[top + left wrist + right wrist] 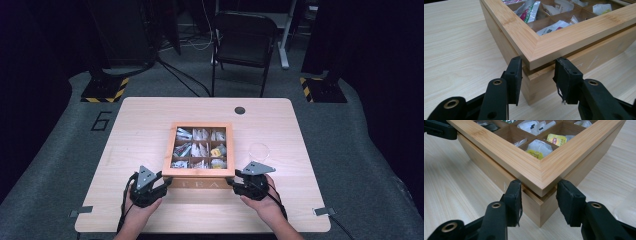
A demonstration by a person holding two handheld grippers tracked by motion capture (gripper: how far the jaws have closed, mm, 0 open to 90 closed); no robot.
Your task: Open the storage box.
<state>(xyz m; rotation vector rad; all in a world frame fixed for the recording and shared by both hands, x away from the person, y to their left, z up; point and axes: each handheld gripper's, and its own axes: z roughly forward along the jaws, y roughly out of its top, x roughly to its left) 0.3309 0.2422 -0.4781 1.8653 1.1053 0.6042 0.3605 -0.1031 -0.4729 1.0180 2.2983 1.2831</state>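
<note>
Both tools (537, 82) (539, 203) clamp wooden box (200, 172) corners; pale wood table (135, 130), dark room.

one tea box (200, 149), one glass (259, 150)

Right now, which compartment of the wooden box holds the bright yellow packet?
In the high view, the right-hand compartment of the middle row of the wooden box: its yellow packet stands out, while the other compartments hold mostly white or pale sachets.
</note>
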